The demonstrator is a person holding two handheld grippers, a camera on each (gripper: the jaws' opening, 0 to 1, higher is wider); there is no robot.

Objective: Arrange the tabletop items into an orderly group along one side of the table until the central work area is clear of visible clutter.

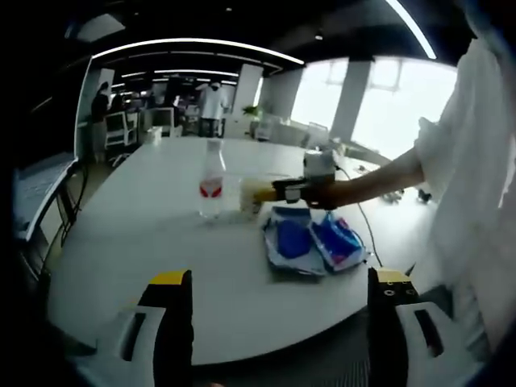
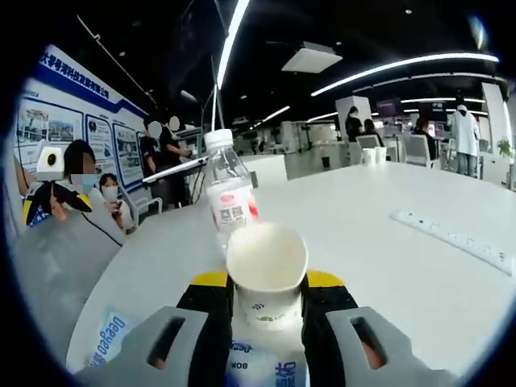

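Presently we see the right gripper (image 2: 266, 302) closed about a white paper cup (image 2: 266, 270), its two jaws pressing the cup's lower wall from either side while the open mouth faces up and toward the camera. The cup stands upright, its long axis vertical, and we judge it to rest on or just above the blue snack packets (image 2: 258, 363) that lie under the jaws. Directly beyond the cup, along the line of the jaws, stands the clear water bottle (image 2: 228, 189) with a red-and-white label and white cap, upright and just behind the cup. From the left gripper view the same group appears across the white table (image 1: 145, 242): the bottle (image 1: 211, 181), the cup (image 1: 251, 193) just beside it, the right gripper (image 1: 300, 192) reaching in from the right, and the blue packets (image 1: 310, 242) lying flat nearer the table edge.

The left gripper (image 1: 278, 322) hangs low at the near edge with its jaws spread wide and nothing between them, well apart from every item. We judge that the coming move turns on the cup's position relative to the bottle: the bottle lies straight ahead of the held cup, so the right hand is far nearer. A white power strip (image 2: 455, 238) lies well apart on the far side.
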